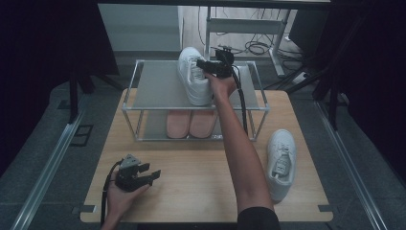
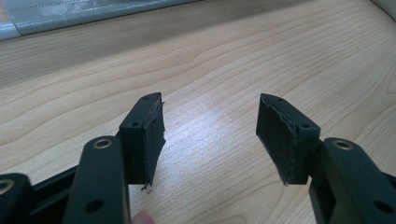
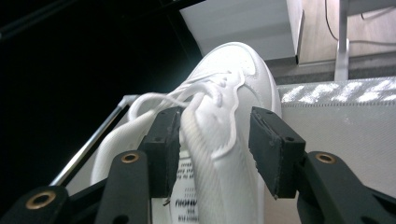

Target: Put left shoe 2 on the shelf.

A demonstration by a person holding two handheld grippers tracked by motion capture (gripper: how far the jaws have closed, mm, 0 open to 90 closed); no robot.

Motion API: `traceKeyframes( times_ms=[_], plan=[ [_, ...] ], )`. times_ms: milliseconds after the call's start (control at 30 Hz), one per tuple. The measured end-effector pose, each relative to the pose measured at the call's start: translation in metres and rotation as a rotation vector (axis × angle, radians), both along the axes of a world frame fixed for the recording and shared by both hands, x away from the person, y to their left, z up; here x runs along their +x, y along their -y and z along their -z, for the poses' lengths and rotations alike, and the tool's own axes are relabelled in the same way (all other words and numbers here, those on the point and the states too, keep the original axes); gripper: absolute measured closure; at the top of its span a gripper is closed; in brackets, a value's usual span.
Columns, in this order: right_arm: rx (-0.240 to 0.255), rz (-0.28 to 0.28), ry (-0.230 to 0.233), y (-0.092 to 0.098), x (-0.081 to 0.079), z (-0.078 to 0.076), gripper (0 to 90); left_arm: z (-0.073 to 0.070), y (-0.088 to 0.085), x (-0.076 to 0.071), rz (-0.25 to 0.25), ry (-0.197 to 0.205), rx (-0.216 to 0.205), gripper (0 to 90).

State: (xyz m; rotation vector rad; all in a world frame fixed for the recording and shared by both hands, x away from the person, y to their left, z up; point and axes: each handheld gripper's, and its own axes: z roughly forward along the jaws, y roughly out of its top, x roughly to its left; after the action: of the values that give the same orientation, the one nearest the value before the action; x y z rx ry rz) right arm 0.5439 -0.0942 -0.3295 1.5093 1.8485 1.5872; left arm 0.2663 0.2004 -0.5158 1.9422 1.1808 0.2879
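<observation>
One white sneaker (image 1: pixel 194 76) lies on the top shelf of the metal-framed rack (image 1: pixel 158 86), its smooth, leather-like upper rounded at the toe and its flat laces looped loosely over a ribbed tongue. Your right gripper (image 1: pixel 202 63) sits over it with its jaws spread wide: in the right gripper view the shoe's tongue and side panel (image 3: pixel 219 126) pass between the two blocky black pads, the left pad lies against the tongue and the right pad stands clear of the leather, so nothing is clamped. That shelf is a flat, matte grey sheet inside thin tubular rails. On the lower shelf you have a pair of soft pink slippers (image 1: pixel 191 123) side by side. Its matching white sneaker (image 1: pixel 281 163) rests on the pale wood-grain table (image 1: pixel 191 191), near the right edge and well apart from the rack. Your left gripper (image 1: pixel 154 173) rests low over the table's near left part, jaws wide and empty, its pads (image 2: pixel 152 135) showing a coarse, slightly frayed black facing.
</observation>
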Motion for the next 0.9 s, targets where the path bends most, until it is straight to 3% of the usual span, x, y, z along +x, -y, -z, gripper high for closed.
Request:
traceKeyframes(
  times_ms=[200, 233, 367, 533, 900],
  plan=[
    [-0.013, 0.014, 0.064, 0.011, -0.017, -0.008, 56.0, -0.001, -0.001, -0.001, -0.003, 0.008, 0.004, 42.0],
    [-0.013, 0.003, 0.091, 0.017, -0.025, -0.012, 57.9, -0.001, -0.002, -0.001, -0.004, 0.010, 0.005, 42.1],
    [-0.045, -0.024, 0.117, 0.026, -0.039, -0.014, 62.7, -0.002, -0.001, -0.002, -0.007, 0.009, 0.006, 42.1],
    [-0.074, -0.051, 0.125, 0.035, -0.054, -0.007, 70.0, -0.002, 0.001, -0.002, -0.005, 0.008, 0.008, 42.1],
    [-0.073, -0.100, 0.119, 0.054, -0.082, 0.013, 83.3, -0.004, 0.003, -0.005, -0.003, 0.011, 0.010, 42.1]
  ],
)
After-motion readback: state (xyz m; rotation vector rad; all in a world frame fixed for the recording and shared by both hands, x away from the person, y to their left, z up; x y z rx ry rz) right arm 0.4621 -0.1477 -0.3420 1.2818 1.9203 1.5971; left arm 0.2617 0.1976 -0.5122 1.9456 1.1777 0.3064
